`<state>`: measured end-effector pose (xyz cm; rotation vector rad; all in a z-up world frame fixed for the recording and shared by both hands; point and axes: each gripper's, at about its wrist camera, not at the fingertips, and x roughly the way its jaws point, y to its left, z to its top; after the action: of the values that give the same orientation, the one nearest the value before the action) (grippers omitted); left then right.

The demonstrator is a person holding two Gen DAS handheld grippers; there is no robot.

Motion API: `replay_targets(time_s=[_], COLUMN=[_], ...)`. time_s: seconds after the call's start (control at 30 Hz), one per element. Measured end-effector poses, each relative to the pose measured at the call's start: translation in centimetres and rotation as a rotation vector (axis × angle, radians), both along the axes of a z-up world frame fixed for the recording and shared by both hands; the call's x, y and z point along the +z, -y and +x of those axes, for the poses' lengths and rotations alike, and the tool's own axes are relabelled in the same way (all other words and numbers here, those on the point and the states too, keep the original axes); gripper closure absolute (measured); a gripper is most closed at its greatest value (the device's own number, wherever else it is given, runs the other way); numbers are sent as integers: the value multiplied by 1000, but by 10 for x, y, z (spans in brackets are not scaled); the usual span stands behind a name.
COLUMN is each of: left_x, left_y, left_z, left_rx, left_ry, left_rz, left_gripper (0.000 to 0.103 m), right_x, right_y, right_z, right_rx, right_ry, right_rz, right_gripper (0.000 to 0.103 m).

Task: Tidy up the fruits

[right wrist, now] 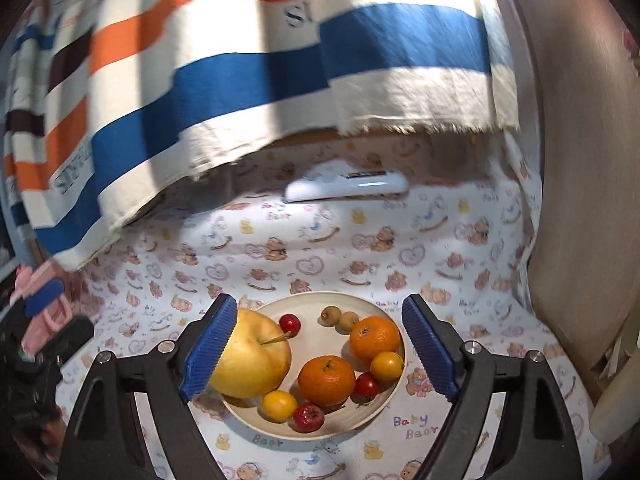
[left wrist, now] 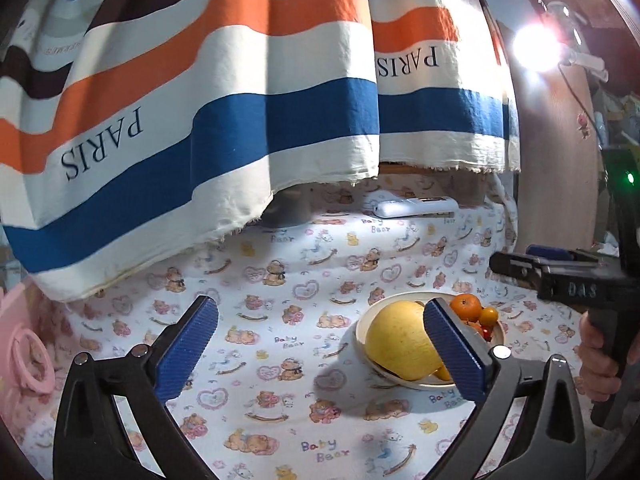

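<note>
A cream plate (right wrist: 384, 412) sits on the bear-print cloth and holds a big yellow pear-like fruit (right wrist: 252, 364), two oranges (right wrist: 326, 380), small yellow fruits, small red fruits and two small brown ones. My right gripper (right wrist: 320, 354) is open and empty, hovering just above the plate. My left gripper (left wrist: 320, 348) is open and empty, to the left of the plate (left wrist: 362, 334); its right finger overlaps the yellow fruit (left wrist: 400, 340) in view. The right gripper's body (left wrist: 568, 280) shows at the right of the left wrist view.
A striped "PARIS" cloth (left wrist: 240, 100) hangs over the back of the table. A white remote-like device (right wrist: 348, 186) lies at the back. A pink item (left wrist: 24, 344) sits at the left edge. A wooden panel (right wrist: 580, 200) stands on the right. A bright lamp (left wrist: 536, 46) shines at upper right.
</note>
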<state>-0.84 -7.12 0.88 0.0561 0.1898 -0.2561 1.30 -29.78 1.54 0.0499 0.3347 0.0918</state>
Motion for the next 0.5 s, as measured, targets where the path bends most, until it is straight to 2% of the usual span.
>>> replay_targets(time_s=[0.1,0.17,0.23,0.37,0.5], left_x=[-9,-13,-15,-19,-28], left_y=[-4,-3,-4,-4,-8], left_z=[0,2,2,5,9], left_rx=[-27,-8,6,29,38], left_ry=[-18,-20,-9,2,-23], left_rz=[-27,-17,-16,-7,-23], left_gripper=[1,1,1,1,1], right_x=[-8,-13,-17,-24,-32], right_y=[1,2,1,1,-4], right_z=[-12,-17,-17,-10,-8], right_rx=[15,12,-16,-31,-32], right_ry=[47,79,94,58,54], right_rz=[15,26,8,3,-44], right_gripper=[11,0,0,0,0])
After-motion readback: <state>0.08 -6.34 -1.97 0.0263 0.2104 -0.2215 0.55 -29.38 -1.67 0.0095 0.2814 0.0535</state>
